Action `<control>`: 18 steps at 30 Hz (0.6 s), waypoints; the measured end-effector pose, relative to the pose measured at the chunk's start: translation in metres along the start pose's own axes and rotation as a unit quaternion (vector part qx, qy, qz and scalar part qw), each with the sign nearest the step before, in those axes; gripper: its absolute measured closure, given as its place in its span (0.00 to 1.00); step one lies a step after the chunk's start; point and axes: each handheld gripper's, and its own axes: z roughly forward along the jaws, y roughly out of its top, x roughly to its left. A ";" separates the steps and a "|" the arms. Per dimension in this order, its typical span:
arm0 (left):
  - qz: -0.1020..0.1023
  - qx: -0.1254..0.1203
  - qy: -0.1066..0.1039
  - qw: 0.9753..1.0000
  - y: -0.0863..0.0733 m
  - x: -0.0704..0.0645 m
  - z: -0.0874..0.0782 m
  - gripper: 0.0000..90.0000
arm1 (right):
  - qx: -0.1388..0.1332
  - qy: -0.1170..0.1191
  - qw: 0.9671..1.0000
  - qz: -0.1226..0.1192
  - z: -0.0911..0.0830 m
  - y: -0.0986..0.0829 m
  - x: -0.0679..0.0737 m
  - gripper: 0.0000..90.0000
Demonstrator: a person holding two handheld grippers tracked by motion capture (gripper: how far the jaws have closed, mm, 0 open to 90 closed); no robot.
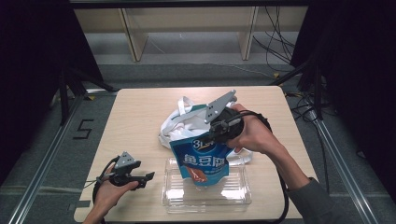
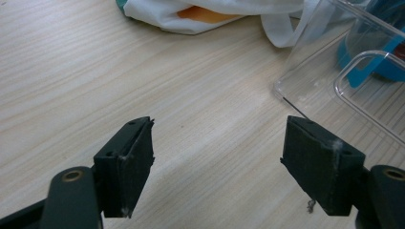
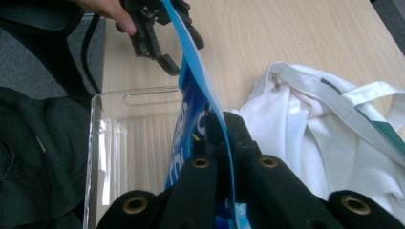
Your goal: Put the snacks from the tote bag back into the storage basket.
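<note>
High view: right tool pinches blue pouch.

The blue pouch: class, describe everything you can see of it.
The blue pouch is a glossy, flexible plastic packet with white characters and an orange-red picture on its front. It hangs upright, pinched at its top edge by the right hand-held gripper, with its lower end down inside the clear plastic tray, in front of the white cloth bag.

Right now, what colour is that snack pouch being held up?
Blue, with white lettering; the snack pouch shows best in the high view.
</note>
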 end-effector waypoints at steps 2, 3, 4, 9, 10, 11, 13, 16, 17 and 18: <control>-0.006 -0.005 0.004 1.000 0.000 -0.001 0.001 0.28 | 0.002 -0.003 1.000 0.017 -0.001 -0.002 0.002 1.00; -0.001 -0.003 0.002 1.000 0.000 0.000 0.001 0.28 | -0.001 -0.003 1.000 0.010 -0.001 -0.003 0.000 1.00; -0.006 -0.006 0.003 1.000 0.000 -0.001 0.001 0.28 | -0.006 -0.002 1.000 0.004 -0.001 -0.004 -0.001 1.00; -0.001 0.001 0.001 1.000 0.000 0.000 0.001 0.28 | -0.021 0.005 1.000 0.010 -0.002 -0.011 -0.003 0.99; -0.001 0.001 0.001 1.000 0.000 0.000 0.001 0.28 | -0.024 0.005 1.000 0.016 -0.003 -0.013 -0.002 0.99; -0.007 -0.002 0.002 1.000 -0.001 -0.001 0.001 0.28 | -0.025 0.006 0.999 0.020 -0.004 -0.015 -0.002 0.98; -0.003 -0.005 0.004 1.000 -0.001 -0.001 0.002 0.28 | -0.032 0.009 0.999 0.020 -0.007 -0.017 -0.002 0.95; -0.001 0.000 0.002 1.000 0.000 0.000 0.001 0.28 | -0.051 0.011 0.998 0.024 -0.010 -0.019 -0.001 0.91; -0.002 -0.002 0.003 1.000 -0.001 0.000 0.001 0.28 | -0.061 0.014 0.998 0.026 -0.011 -0.019 -0.001 0.89; -0.002 -0.002 0.003 1.000 -0.001 0.000 0.001 0.28 | -0.061 0.014 0.998 0.026 -0.011 -0.019 -0.001 0.89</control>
